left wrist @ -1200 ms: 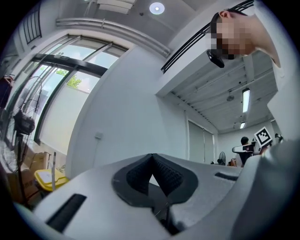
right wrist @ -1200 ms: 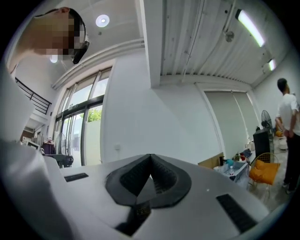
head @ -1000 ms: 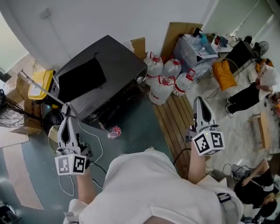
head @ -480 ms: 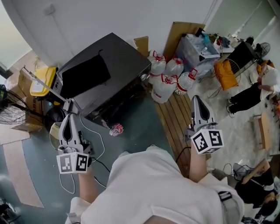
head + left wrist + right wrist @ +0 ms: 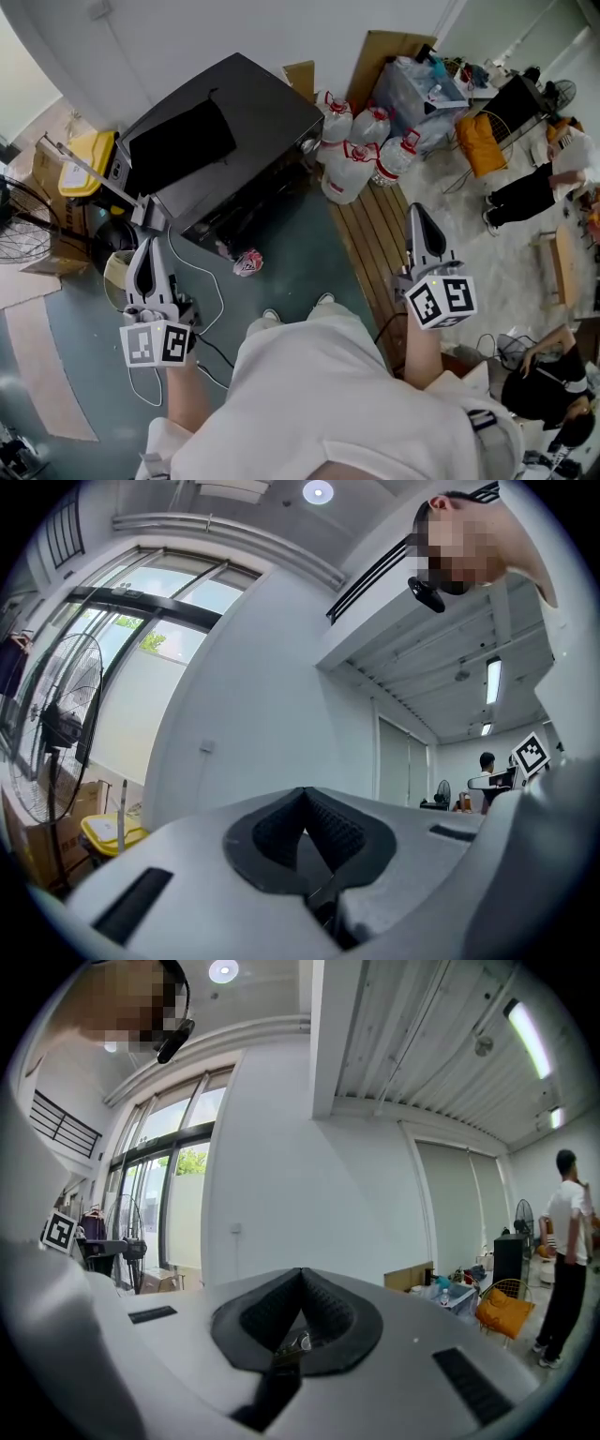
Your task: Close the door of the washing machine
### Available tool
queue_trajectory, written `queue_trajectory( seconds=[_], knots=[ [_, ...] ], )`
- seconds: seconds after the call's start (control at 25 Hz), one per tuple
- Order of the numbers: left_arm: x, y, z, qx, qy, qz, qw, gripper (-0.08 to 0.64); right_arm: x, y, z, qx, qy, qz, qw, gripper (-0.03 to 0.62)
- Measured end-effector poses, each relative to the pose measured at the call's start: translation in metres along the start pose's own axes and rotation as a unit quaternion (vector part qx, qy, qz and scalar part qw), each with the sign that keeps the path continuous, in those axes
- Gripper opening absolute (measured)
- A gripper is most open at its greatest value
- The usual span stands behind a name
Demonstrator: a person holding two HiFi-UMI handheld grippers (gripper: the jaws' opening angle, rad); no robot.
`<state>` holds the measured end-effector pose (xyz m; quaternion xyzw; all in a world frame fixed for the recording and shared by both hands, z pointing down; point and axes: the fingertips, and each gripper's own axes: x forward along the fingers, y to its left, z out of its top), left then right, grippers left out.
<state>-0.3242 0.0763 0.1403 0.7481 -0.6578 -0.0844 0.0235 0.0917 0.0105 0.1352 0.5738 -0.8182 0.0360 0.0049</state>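
Observation:
The washing machine (image 5: 225, 122) is a dark box against the white wall, seen from above in the head view. Its front face (image 5: 251, 214) slopes away steeply, and I cannot make out the door there. My left gripper (image 5: 144, 246) is held level in front of the machine's left corner, apart from it, jaws shut and empty. My right gripper (image 5: 413, 212) is out to the right over the wooden slats, also shut on nothing. In the left gripper view the left gripper (image 5: 303, 791) shows only wall and window past it. The right gripper (image 5: 300, 1271) likewise faces the wall.
Several water jugs (image 5: 361, 155) stand right of the machine, beside wooden slats (image 5: 375, 248). A crumpled red-and-white thing (image 5: 248, 262) and a white cable (image 5: 202, 314) lie on the floor. A yellow bin (image 5: 82, 161) and a fan (image 5: 21, 239) are left. A person (image 5: 534, 187) stands far right.
The view has drifted, and the person's shoes now show below the machine. The right gripper has slid a little left and down in the picture. Both grippers stay shut.

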Motion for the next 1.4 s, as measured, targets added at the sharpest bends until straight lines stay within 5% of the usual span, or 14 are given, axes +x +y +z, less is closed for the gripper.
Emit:
queue_trajectory(
  seconds=[1.4],
  knots=[
    [-0.040,0.006,0.004,-0.004,0.003,-0.042,0.9991,0.006,-0.041,0.049,0.000,-0.018,0.003,-0.019,1.000,-0.002]
  ],
)
